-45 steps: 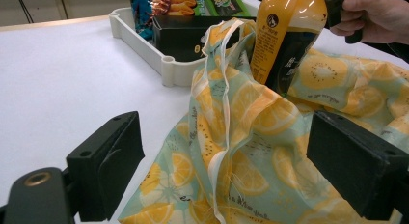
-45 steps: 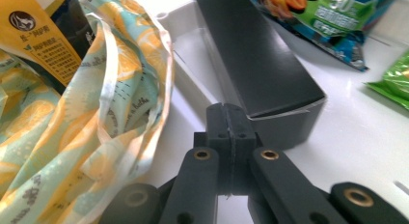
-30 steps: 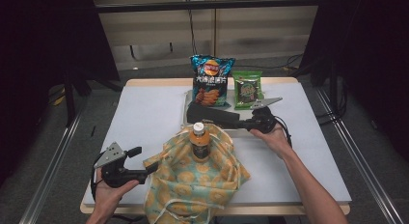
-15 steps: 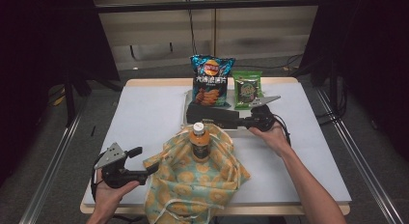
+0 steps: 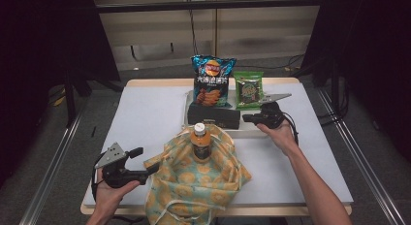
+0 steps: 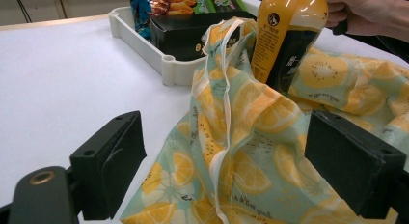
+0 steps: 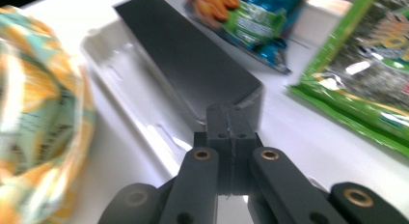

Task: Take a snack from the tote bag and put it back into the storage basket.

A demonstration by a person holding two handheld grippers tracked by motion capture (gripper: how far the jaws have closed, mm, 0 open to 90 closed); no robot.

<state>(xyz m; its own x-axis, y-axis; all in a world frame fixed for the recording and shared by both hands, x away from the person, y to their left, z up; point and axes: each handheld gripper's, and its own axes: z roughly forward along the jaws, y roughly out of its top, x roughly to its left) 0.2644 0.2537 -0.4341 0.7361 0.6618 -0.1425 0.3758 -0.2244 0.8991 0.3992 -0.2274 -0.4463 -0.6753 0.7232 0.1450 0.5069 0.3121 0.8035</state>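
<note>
On table, citrus-print bag (image 5: 194, 186) (crumpled) w/ bottle (image 5: 200, 142).

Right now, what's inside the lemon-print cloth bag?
A bottle of orange drink stands upright in the lemon-print cloth bag, with its cap and shoulders above the opening. The fabric covers its base and anything else lower inside.

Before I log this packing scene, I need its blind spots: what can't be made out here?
- Lower part of the orange juice bottle: high view, hidden inside the lemon-print cloth bag.
- Black rectangular box: right gripper view, its near end is covered by the shut right gripper.
- Green snack packet: right gripper view, blurred and cut off by the edge, print unreadable.
</note>
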